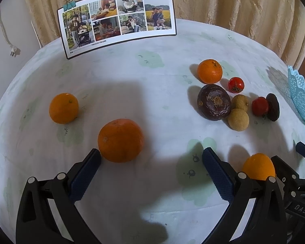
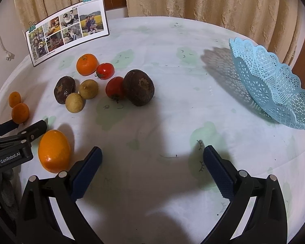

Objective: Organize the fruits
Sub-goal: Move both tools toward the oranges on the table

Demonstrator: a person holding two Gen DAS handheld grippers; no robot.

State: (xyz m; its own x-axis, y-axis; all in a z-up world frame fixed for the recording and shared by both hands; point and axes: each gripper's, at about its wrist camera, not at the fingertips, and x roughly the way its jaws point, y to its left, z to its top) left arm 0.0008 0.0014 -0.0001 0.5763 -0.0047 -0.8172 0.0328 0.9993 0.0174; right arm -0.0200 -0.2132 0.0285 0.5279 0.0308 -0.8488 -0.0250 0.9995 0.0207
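Showing two empty grippers over a cloth-covered bench (image 2: pixel 152 46) strewn with fruit. Left gripper (image 1: pixel 151 158): jaws wide, its left finger just beside, possibly touching, a large orange (image 1: pixel 120 140); a second orange (image 1: pixel 63 108) lies further left. Right gripper (image 2: pixel 152 156): jaws wide, nothing between them, over bare cloth. A yellow-orange fruit (image 2: pixel 54 151) lies between the two grippers, close to the right finger of the left one.

The main cluster sits mid-bench: a third orange (image 2: pixel 86 64), two tomatoes (image 2: pixel 105 71), two tan round fruits (image 2: pixel 88 88) and two dark fruits (image 2: pixel 138 90), several touching one another. The blue basket (image 2: pixel 274 87) stands well apart at the right edge, tilted, with its rim raised on the far side; no fruit appears in it, so the task looks barely begun.

Risks, as judged: every fruit is round, so a finger nudging the large orange off-centre could send it rolling toward the bench edge. Picking from the packed cluster may knock neighbours loose. Tomatoes are soft and could bruise under a hard squeeze. The light, tilted basket may tip or slide if fruit is dropped on its low side.
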